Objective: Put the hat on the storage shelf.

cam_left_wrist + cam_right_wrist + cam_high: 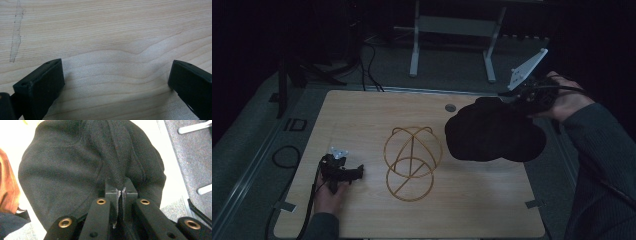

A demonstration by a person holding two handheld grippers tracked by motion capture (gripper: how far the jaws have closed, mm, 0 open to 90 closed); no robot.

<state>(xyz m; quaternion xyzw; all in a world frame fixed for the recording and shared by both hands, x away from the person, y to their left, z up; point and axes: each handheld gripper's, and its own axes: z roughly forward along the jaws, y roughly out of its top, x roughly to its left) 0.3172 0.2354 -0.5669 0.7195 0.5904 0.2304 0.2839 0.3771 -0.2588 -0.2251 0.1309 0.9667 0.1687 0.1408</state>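
Black hat (492,132): soft dark fabric, lifted clear of the table (362,120), hanging over its right half, just right of the wire stand (411,162).

Right gripper (518,97): at the table's far right edge, jaws pinched tight on a fold of the hat's edge; the right gripper view shows the fold (120,177) squeezed between the pads.

Left gripper (357,172): resting on the table near the left front, jaws wide apart, bare wood between them.

Wire stand: gold loops, centre of table, apart from both grippers.
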